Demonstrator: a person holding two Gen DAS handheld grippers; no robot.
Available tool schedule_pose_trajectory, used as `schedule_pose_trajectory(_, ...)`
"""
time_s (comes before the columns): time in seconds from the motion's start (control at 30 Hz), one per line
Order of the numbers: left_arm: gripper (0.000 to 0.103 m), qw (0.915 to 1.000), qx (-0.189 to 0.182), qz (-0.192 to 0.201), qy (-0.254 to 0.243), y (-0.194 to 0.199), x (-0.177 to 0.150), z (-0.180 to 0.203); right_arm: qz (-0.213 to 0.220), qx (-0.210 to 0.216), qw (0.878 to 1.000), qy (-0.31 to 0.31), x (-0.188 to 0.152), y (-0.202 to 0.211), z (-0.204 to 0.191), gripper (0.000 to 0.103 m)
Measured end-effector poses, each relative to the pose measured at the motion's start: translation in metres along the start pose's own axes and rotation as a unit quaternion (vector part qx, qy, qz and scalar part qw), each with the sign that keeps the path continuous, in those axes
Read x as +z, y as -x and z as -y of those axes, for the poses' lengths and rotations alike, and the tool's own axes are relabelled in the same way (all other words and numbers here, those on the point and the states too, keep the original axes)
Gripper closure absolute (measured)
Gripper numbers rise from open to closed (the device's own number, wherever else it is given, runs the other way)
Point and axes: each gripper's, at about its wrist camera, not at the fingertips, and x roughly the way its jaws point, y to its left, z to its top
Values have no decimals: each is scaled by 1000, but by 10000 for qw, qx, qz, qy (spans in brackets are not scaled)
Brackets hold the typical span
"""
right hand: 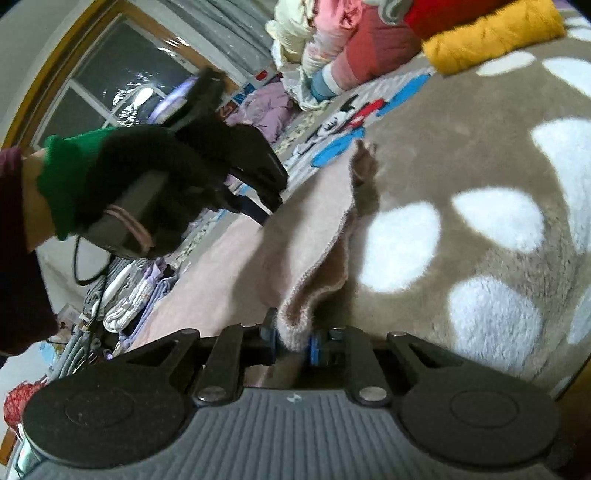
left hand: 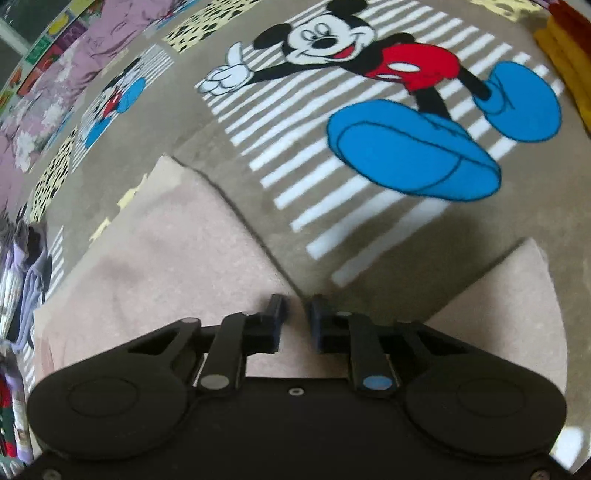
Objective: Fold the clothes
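A pale pink fleece garment [left hand: 159,266] lies on a Mickey Mouse blanket [left hand: 369,110]. My left gripper [left hand: 296,314] hovers over the garment's upper edge, jaws nearly closed with a narrow gap; whether cloth is pinched I cannot tell. In the right wrist view the same garment [right hand: 314,229] rises in a fold, and my right gripper [right hand: 291,339] is shut on its hem. The left gripper [right hand: 258,173], held by a black and green gloved hand, shows at the left above the garment.
A yellow folded garment [right hand: 491,33] and pink and red clothes [right hand: 362,44] are piled at the far edge. Folded lilac and white clothes [right hand: 136,291] lie at the left. A window [right hand: 110,85] is behind. Yellow cloth [left hand: 569,62] shows at the right.
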Motion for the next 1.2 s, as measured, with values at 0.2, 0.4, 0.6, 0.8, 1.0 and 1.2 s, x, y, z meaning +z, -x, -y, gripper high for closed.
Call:
schedule_pose_trajectory(0.2, 96, 9941, -754, 395, 670, 25, -4, -53, 386, 243, 9952, 867, 1, 12, -29, 88)
schedule_pose_trajectory(0.4, 98, 9680, -1638, 983, 1627, 55, -30, -135, 630, 566, 9715, 2213, -4, 13, -79, 88)
schedule_pose_trajectory(0.6, 103, 9433, -2081, 1414, 2164, 68, -69, -196, 605, 930, 9253, 3626, -32, 6, -131, 88)
schedule_pose_trajectory(0.8, 98, 9250, -2390, 1619, 2469, 66, -100, -231, 383, 1113, 8867, 4471, -65, -7, -167, 88)
schedule_pose_trajectory(1.0, 62, 9090, -2496, 1710, 2868, 50, -124, -249, 169, 1218, 8645, 4874, -84, -17, -184, 88)
schedule_pose_trajectory(1.2, 60, 9014, -2521, 1595, 3138, 27, -164, -265, -65, 1193, 8483, 5158, -96, -26, -195, 88)
